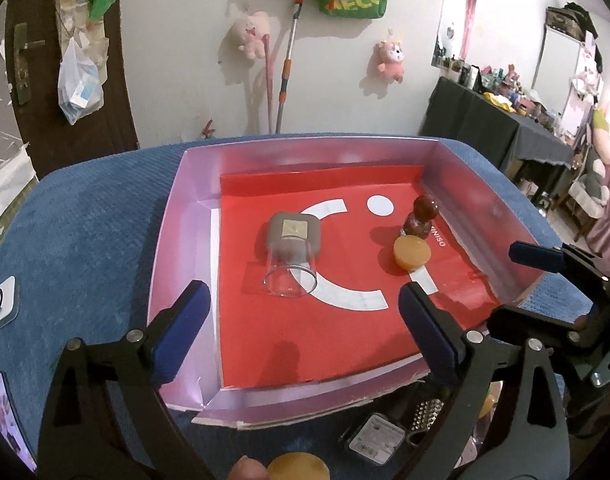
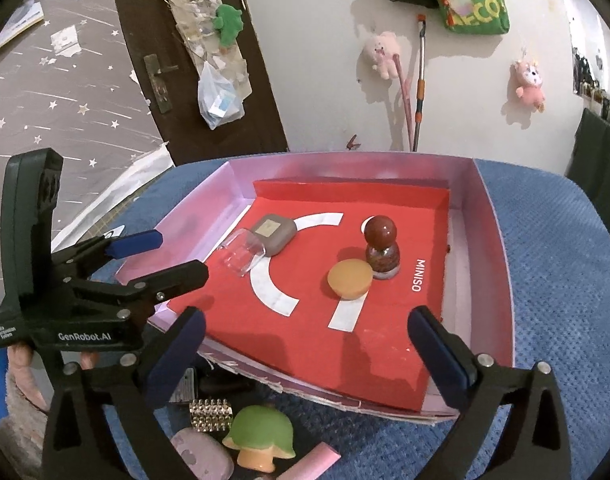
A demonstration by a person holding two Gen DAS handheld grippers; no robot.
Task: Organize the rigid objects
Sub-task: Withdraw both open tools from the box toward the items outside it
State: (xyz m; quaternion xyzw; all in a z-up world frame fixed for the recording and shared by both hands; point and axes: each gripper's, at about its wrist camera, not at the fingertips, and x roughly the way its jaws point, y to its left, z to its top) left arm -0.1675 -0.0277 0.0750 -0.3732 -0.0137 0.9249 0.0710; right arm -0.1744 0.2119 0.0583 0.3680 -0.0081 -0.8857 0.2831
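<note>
We find 4 items already in the pink tray (image 2: 497,240), on its red liner (image 2: 385,340). The clear glass (image 2: 243,256) lies on its side with its closed end against the grey case (image 2: 273,233); the amber puck (image 2: 350,280) sits touching the foot of the ball-topped bottle (image 2: 382,249), which stands upright near the tray's right wall.

Outside the tray, at its near edge on the blue cloth (image 2: 545,380), we note items not yet sorted: a green-capped mushroom figure (image 2: 261,438), a studded block (image 2: 210,416), a pale pink case (image 2: 203,458) and a pink stick (image 2: 313,465).

Both grippers are released and carry nothing. The left gripper (image 1: 305,316) hovers over the tray's near left part; the right gripper (image 2: 305,344) hovers over the near edge, jaws spread wide.

Risks, in our judgement:
1. The glass lies unchocked on a smooth liner; a brush from a jaw would roll it.
2. The bottle looks top-heavy; a placement close by could tip it onto the puck.
3. The loose items crowd together under both grippers, so a wide jaw reaching down may nudge a neighbour off the cloth.
4. The 2 grippers work close together and may collide.
</note>
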